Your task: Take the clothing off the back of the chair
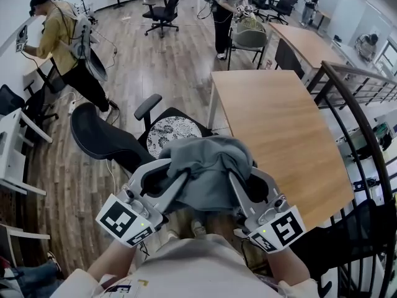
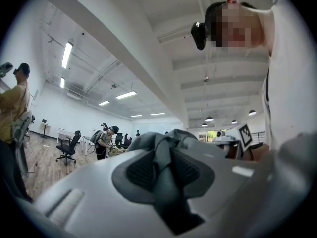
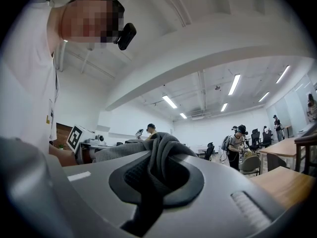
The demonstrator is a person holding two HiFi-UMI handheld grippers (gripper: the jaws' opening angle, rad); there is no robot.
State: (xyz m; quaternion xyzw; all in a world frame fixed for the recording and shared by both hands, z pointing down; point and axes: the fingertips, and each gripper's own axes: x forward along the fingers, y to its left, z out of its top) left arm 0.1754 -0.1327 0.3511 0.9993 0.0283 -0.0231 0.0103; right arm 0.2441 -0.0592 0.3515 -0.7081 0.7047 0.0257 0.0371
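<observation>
Grey clothing [image 1: 208,166] is bunched up btwn both grippers, over the black chair [image 1: 105,138] w/ the bench [image 1: 279,129] beside it; looks clear of the chair back. Left gripper [image 1: 177,177] jaws are clamped on its left end, right gripper [image 1: 239,179] jaws on its right end. Long axis runs hand to hand, neither hand nearer. Count: 1 garment, 2 grippers, 1 chair close by.

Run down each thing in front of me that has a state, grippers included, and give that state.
grey garment: bunched up, hanging between both grippers, off the chair back
left gripper: shut on the grey garment
right gripper: shut on the grey garment
office chair: back bare, nothing draped on it
patterned cushion: lying on the office chair's seat
</observation>
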